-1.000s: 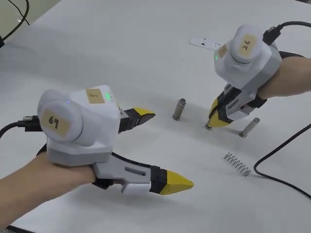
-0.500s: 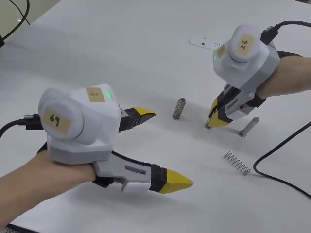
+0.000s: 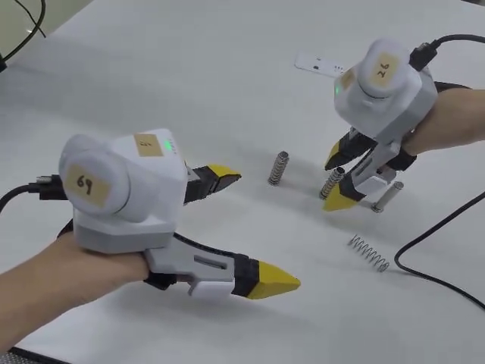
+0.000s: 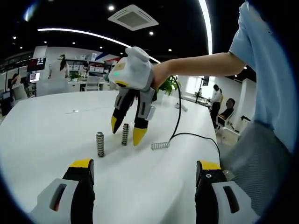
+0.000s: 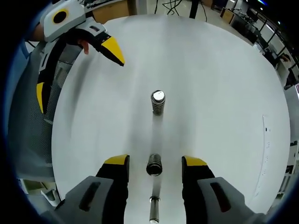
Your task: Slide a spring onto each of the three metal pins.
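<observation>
Two upright metal pins each carry a spring. One spring-clad pin (image 3: 279, 168) (image 4: 100, 143) (image 5: 158, 102) stands free mid-table. The other (image 3: 331, 183) (image 4: 125, 134) (image 5: 154, 165) stands between the jaws of my right gripper (image 3: 336, 180) (image 4: 126, 131) (image 5: 155, 161), which is open and apart from it. A bare pin (image 3: 386, 197) (image 5: 154, 211) lies flat just behind that gripper. A loose spring (image 3: 369, 254) (image 4: 160, 145) lies on the table nearer me. My left gripper (image 3: 250, 229) (image 4: 145, 165) is open and holds nothing, well to the left of the pins.
A black cable (image 3: 436, 227) (image 4: 180, 126) runs from the right gripper across the white table's right side. A white strip (image 3: 318, 67) lies at the far edge. In the left gripper view, people and office desks stand beyond the table.
My right gripper has opened and let go of the spring-clad pin, which now stands upright between its spread jaws. The left gripper has stayed put.
</observation>
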### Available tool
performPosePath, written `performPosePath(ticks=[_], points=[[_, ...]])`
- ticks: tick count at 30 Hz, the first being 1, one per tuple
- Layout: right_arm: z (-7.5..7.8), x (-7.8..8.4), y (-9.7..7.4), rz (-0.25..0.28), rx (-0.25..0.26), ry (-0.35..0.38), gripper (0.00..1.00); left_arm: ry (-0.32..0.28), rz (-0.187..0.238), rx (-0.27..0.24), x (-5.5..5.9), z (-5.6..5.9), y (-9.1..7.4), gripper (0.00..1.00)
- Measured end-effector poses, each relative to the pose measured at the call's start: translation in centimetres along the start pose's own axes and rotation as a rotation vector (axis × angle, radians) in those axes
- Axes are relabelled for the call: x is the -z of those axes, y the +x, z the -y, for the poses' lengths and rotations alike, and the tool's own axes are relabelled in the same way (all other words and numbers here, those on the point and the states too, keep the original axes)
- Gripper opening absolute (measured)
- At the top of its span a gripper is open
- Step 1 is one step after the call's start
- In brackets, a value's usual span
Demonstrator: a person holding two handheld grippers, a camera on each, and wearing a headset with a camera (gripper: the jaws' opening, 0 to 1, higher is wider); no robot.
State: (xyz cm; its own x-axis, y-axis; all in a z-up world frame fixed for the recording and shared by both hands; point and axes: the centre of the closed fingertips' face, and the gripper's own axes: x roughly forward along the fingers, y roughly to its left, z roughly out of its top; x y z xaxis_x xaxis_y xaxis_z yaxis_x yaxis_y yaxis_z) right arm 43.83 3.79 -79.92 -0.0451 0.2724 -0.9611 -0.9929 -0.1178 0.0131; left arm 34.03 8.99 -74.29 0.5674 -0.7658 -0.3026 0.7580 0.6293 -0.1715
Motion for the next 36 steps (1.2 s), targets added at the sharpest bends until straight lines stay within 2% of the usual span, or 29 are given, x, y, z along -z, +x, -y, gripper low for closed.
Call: performPosePath(ticks=[2, 9, 14, 27, 36], points=[[-0.2, 0.0, -0.1, 0.004, -0.006, 0.009, 0.43, -0.003, 0.0, -0.001, 0.0, 0.0, 0.0, 0.88], [-0.1, -0.3, -0.2, 0.043, 0.013, 0.029, 0.54, -0.002, -0.004, 0.003, 0.1, 0.1, 0.0, 0.88], [-0.3, -0.7, -0.5, 0.087, 0.029, 0.039, 0.7, 0.003, -0.009, 0.003, 0.2, 0.2, -0.1, 0.88], [-0.3, -1.2, -1.4, 0.158, 0.072, 0.068, 0.93, 0.013, -0.017, 0.001, -0.3, -0.1, -0.3, 0.88], [-1.0, -1.2, -2.9, 0.213, 0.104, 0.094, 0.93, 0.031, -0.023, 0.018, -0.7, 0.2, 0.0, 0.87]])
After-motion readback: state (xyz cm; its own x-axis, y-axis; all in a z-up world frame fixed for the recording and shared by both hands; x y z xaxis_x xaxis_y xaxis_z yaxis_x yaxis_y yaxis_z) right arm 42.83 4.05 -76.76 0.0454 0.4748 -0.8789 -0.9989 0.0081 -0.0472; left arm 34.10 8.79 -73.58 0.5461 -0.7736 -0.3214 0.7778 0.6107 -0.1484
